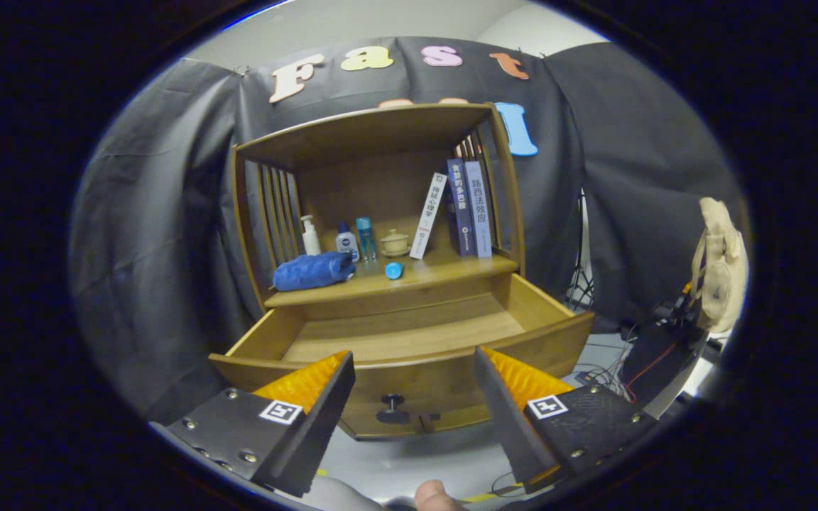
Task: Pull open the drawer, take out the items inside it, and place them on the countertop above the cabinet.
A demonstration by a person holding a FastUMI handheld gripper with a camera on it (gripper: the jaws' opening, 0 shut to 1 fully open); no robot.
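drawer [409, 330]: pulled open, seen bare | blue pouch [313, 271], blue cap [394, 270]: set on countertop [444, 273] | gripper [412, 387]: fingers parted, nothing held | next: likely withdrawal

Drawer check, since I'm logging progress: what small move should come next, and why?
Probably ease the gripper back from the cabinet. The drawer stands pulled open, its visible floor bare; the blue pouch and blue cap lie on the countertop, and the fingers are open, holding nothing.

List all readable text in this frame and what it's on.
"路西法效应": spine of pale book.
"贪婪的多巴胺": spine of dark blue book.
White book spine, bottles labels: too blurred.
Gripper open, fingers apart before the open drawer: markers, no words.
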